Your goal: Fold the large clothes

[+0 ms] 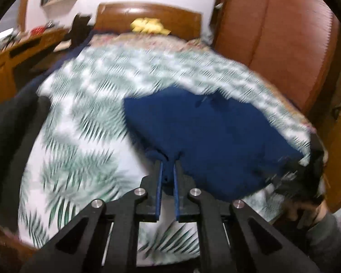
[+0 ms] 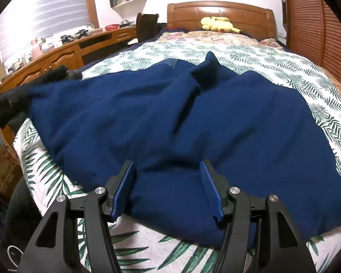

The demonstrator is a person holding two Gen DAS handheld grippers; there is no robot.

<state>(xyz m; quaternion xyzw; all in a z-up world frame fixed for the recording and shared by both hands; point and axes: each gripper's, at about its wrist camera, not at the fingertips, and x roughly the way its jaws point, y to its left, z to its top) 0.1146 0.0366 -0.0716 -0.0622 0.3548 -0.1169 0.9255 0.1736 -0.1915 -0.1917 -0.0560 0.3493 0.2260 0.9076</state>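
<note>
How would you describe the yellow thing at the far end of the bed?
Follow the leaf-print bedspread up to the wooden headboard. Against it lies a yellow plush toy, the only bright yellow thing in the room.

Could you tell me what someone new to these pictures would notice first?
The eye lands on the large navy-blue fleece garment spread over the white bedspread with green palm leaves. The left gripper is shut on a bunched fold of that fleece, while the right gripper rests open on its near hem. A yellow plush toy lies by the wooden headboard.
</note>
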